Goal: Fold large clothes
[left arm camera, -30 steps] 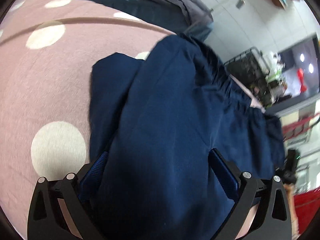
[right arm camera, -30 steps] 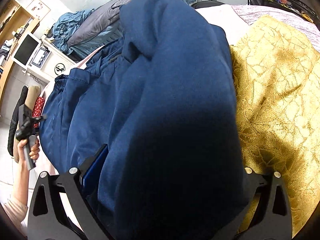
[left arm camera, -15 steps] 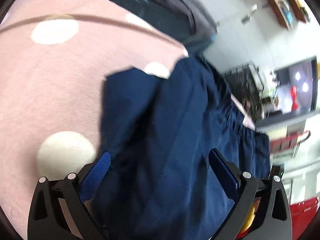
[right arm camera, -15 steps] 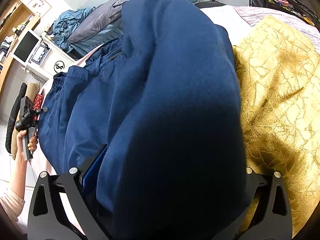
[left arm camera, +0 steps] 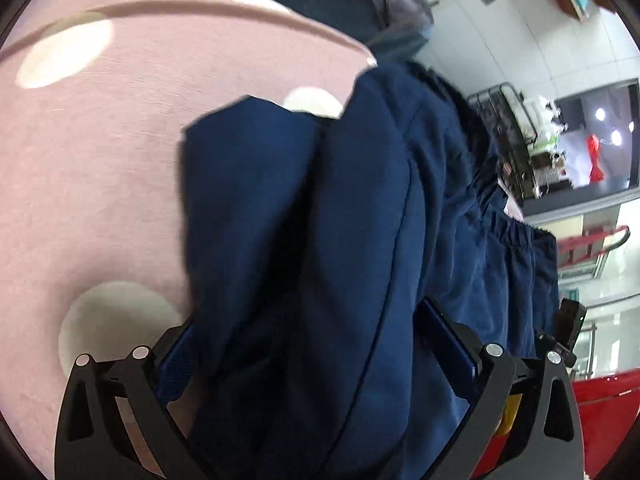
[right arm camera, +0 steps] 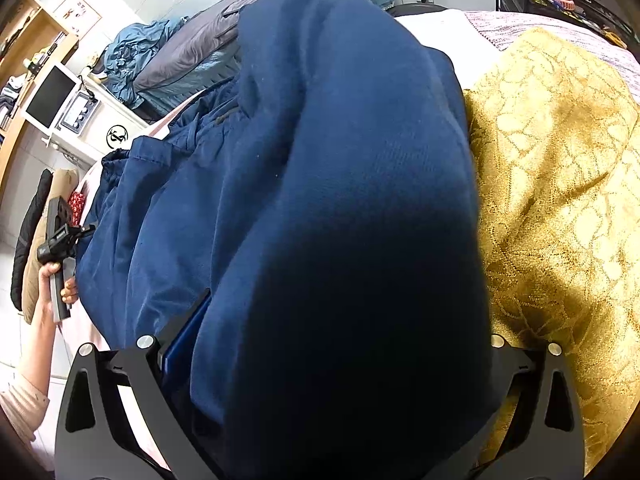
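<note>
A large navy garment [left arm camera: 360, 220] with an elastic waistband lies bunched on a pink bedspread with white dots [left arm camera: 92, 168]. My left gripper [left arm camera: 308, 340] is open, its blue pads [left arm camera: 176, 360] wide apart with a thick fold of the cloth lying between them. In the right wrist view the same navy garment [right arm camera: 320, 160] bulges up in a rounded fold. My right gripper [right arm camera: 340, 320] is open too, cloth filling the gap and hiding its right pad. A hand holds the left gripper [right arm camera: 60, 236] at the garment's far left edge.
A gold patterned cloth [right arm camera: 560, 200] lies right of the garment. Grey and blue bedding [right arm camera: 192, 60] is piled at the back by the tiled wall. A black wire rack [left arm camera: 508, 128] and a red object [left arm camera: 600, 400] stand past the bed's edge.
The left wrist view has swung and tilted, and the garment's folded corner now sits more centrally on the pink spread. The right gripper has edged slightly closer to the fold.
</note>
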`<state>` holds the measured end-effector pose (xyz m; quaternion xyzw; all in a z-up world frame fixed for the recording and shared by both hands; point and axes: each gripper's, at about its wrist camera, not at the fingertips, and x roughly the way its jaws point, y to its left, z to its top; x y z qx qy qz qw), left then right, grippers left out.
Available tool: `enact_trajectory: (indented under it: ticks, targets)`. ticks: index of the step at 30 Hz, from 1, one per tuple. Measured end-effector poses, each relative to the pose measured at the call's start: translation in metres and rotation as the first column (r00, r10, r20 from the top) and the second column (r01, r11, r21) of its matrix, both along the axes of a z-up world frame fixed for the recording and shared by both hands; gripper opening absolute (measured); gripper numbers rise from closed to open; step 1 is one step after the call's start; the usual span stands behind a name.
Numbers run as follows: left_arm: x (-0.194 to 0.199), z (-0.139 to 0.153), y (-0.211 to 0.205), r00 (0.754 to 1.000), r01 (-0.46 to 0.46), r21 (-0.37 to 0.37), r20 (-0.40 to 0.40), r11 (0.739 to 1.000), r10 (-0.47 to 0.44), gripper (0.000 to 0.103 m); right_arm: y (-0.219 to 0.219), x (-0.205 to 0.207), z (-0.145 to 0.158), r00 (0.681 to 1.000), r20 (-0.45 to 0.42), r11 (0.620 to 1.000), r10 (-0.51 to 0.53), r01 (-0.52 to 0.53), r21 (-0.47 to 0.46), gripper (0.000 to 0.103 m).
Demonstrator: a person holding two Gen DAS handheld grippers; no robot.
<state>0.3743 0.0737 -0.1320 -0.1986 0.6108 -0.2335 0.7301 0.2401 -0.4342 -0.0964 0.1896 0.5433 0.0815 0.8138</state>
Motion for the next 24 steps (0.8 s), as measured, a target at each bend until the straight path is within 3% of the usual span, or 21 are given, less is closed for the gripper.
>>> enact_trajectory:
  ticks: [3,7,10,12,17,19,22,24]
  targets:
    - [0.005,0.000,-0.010,0.999,0.047,0.036,-0.001,0.998,-0.047,0.097,0.000,0.000,0.000,1.000,-0.004,1.000,0.000,0.000,0.001,0.097]
    - [-0.007,0.002,-0.012,0.998,0.027,0.031,0.058,0.999,-0.029,0.097,0.003,-0.001,0.001,1.000,0.016,1.000,-0.015,0.015,-0.012,0.097]
    - [-0.019,0.004,-0.009,0.996,0.004,0.014,0.092,1.000,-0.006,0.088,0.005,-0.002,0.000,0.999,0.034,0.999,-0.021,0.022,-0.047,0.095]
    - [-0.028,0.009,-0.009,0.994,-0.022,-0.002,0.107,1.000,0.022,0.079,0.011,-0.004,0.002,0.999,0.046,0.994,-0.029,0.033,-0.100,0.088]
    - [-0.047,0.032,-0.006,0.985,-0.056,-0.016,0.164,0.998,0.058,0.050,0.046,-0.020,0.025,0.993,0.117,0.960,0.021,0.012,-0.280,0.050]
    - [-0.058,0.043,0.001,0.978,-0.074,-0.044,0.191,0.996,0.082,0.043,0.065,-0.030,0.042,0.987,0.147,0.940,0.062,-0.008,-0.341,0.041]
    - [-0.084,0.064,0.008,0.970,-0.085,-0.096,0.217,0.992,0.105,0.039,0.082,-0.052,0.070,0.977,0.203,0.950,0.073,-0.006,-0.312,0.033]
    - [-0.106,0.082,0.009,0.963,-0.074,-0.086,0.254,0.994,0.094,0.037,0.096,-0.070,0.091,0.965,0.245,0.953,0.098,-0.020,-0.303,0.032]
